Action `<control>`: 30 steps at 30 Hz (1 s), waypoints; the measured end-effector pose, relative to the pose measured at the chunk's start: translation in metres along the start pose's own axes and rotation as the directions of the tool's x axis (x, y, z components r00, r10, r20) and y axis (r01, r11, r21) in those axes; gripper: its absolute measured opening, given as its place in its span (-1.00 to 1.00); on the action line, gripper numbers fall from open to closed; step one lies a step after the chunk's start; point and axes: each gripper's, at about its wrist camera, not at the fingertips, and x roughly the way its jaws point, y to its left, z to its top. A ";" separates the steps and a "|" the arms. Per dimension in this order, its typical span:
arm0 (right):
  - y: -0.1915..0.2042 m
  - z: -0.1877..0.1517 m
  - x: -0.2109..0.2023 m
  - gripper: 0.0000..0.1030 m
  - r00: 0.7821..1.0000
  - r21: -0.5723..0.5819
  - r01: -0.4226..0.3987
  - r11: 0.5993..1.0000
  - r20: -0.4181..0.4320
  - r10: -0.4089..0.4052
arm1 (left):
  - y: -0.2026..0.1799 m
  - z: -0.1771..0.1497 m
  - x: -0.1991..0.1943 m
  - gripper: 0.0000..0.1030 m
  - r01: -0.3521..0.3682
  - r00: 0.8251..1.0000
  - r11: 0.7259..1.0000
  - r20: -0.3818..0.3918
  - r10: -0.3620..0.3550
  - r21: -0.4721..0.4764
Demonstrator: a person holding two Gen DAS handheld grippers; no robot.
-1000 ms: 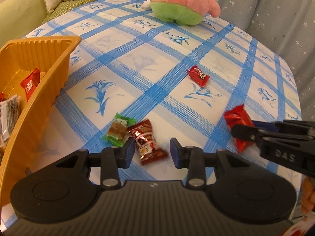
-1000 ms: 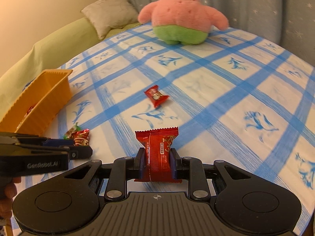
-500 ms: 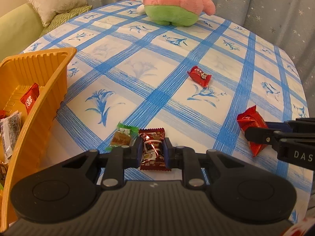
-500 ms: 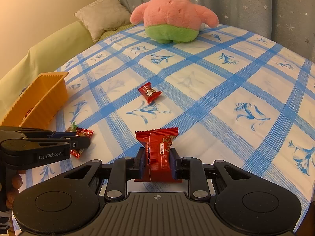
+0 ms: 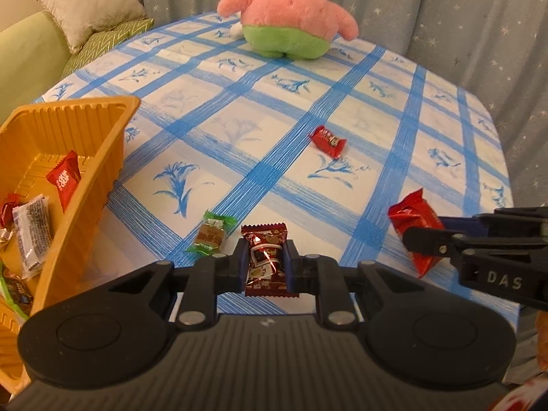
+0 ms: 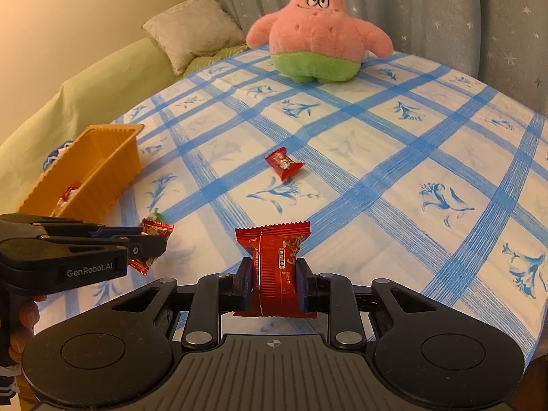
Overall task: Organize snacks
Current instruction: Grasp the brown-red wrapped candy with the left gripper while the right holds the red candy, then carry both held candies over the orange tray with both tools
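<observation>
Left wrist view: left gripper [image 5: 265, 263] clamps dark-red candy [image 5: 265, 257]; right gripper [image 6: 274, 274] clamps red packet [image 6: 275, 267]. Risk: slick wrappers slipping before orange tray [image 5: 85, 157], frame left.

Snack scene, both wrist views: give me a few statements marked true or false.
1. The left claw grips a dark red snack packet. True.
2. The right claw is empty. False: it is shut on a bright red packet.
3. The orange tray already holds snacks. True.
4. The green-wrapped candy lies in the tray. False: it lies on the tablecloth.
5. A small red candy lies loose mid-table. True.
</observation>
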 end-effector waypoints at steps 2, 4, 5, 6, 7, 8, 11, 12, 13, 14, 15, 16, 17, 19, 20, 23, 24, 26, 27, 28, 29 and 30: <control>0.003 -0.001 -0.005 -0.50 1.000 -0.002 -0.002 1.000 0.006 0.002 | 0.000 0.000 -0.009 -0.65 0.006 1.000 1.000 0.014 -0.006 0.001; 0.005 -0.003 -0.010 -0.50 1.000 -0.003 -0.006 1.000 0.008 0.006 | 0.000 -0.001 -0.019 -0.65 0.012 1.000 1.000 0.026 -0.012 -0.002; 0.007 -0.004 -0.012 -0.50 1.000 -0.005 -0.006 1.000 0.011 0.006 | 0.001 -0.001 -0.024 -0.65 0.015 0.999 1.000 0.032 -0.015 -0.004; 0.008 -0.005 -0.015 -0.50 1.000 -0.007 -0.007 1.000 0.013 0.007 | 0.001 -0.001 -0.029 -0.65 0.019 0.999 1.000 0.038 -0.019 -0.006; 0.010 -0.006 -0.017 -0.50 1.000 -0.008 -0.009 1.000 0.014 0.009 | 0.002 -0.002 -0.034 -0.65 0.023 0.999 1.000 0.045 -0.023 -0.008; 0.011 -0.007 -0.020 -0.50 1.000 -0.008 -0.009 1.000 0.015 0.009 | 0.002 -0.004 -0.039 -0.65 0.027 0.998 1.000 0.050 -0.026 -0.011; 0.017 -0.012 -0.028 -0.50 1.000 -0.009 -0.010 1.000 0.017 0.010 | 0.006 -0.009 -0.055 -0.65 0.037 0.997 0.999 0.063 -0.036 -0.015; 0.020 -0.014 -0.031 -0.50 1.000 -0.010 -0.011 1.000 0.018 0.011 | 0.007 -0.011 -0.059 -0.65 0.040 0.997 0.999 0.063 -0.039 -0.015; 0.023 -0.016 -0.035 -0.50 1.000 -0.012 -0.014 1.000 0.019 0.014 | 0.009 -0.013 -0.064 -0.65 0.042 0.997 0.999 0.061 -0.041 -0.016; 0.026 -0.018 -0.038 -0.50 1.000 -0.014 -0.016 1.000 0.021 0.017 | 0.012 -0.016 -0.068 -0.65 0.043 0.997 0.999 0.060 -0.042 -0.017; 0.030 -0.019 -0.040 -0.50 1.000 -0.016 -0.020 1.000 0.022 0.020 | 0.014 -0.018 -0.073 -0.65 0.044 0.997 0.999 0.061 -0.042 -0.017; 0.034 -0.020 -0.043 -0.50 0.999 -0.015 -0.024 1.000 0.024 0.024 | 0.016 -0.021 -0.078 -0.65 0.044 0.997 0.999 0.063 -0.043 -0.016; 0.038 -0.022 -0.047 -0.50 0.999 -0.014 -0.029 0.999 0.026 0.030 | 0.019 -0.024 -0.082 -0.65 0.044 0.997 0.999 0.065 -0.043 -0.016; 0.046 -0.024 -0.052 -0.50 0.999 -0.012 -0.042 0.999 0.031 0.042 | 0.025 -0.030 -0.093 -0.65 0.042 0.997 0.999 0.071 -0.041 -0.015; 0.051 -0.025 -0.054 -0.50 0.998 -0.013 -0.046 0.999 0.033 0.046 | 0.028 -0.033 -0.097 -0.65 0.040 0.997 0.999 0.073 -0.039 -0.015; 0.066 -0.028 -0.061 -0.50 0.998 -0.020 -0.056 0.998 0.038 0.057 | 0.038 -0.040 -0.110 -0.65 0.037 0.996 0.999 0.078 -0.035 -0.017; 0.071 -0.029 -0.062 -0.50 0.997 -0.023 -0.059 0.998 0.040 0.060 | 0.042 -0.042 -0.114 -0.65 0.036 0.996 0.999 0.081 -0.034 -0.019; 0.082 -0.030 -0.065 -0.50 0.997 -0.028 -0.067 0.997 0.041 0.068 | 0.050 -0.045 -0.122 -0.65 0.032 0.996 0.999 0.087 -0.030 -0.025; 0.087 -0.031 -0.066 -0.50 0.997 -0.031 -0.072 0.997 0.040 0.073 | 0.055 -0.047 -0.126 -0.65 0.031 0.996 0.999 0.090 -0.028 -0.029; 0.093 -0.031 -0.067 -0.50 0.996 -0.034 -0.078 0.996 0.040 0.079 | 0.059 -0.048 -0.129 -0.65 0.029 0.995 0.999 0.093 -0.026 -0.034; 0.099 -0.031 -0.067 -0.50 0.996 -0.039 -0.084 0.996 0.041 0.085 | 0.064 -0.049 -0.132 -0.65 0.028 0.995 0.999 0.096 -0.024 -0.038; 0.104 -0.031 -0.068 -0.50 0.995 -0.044 -0.089 0.995 0.041 0.091 | 0.069 -0.050 -0.136 -0.65 0.025 0.995 0.999 0.099 -0.021 -0.042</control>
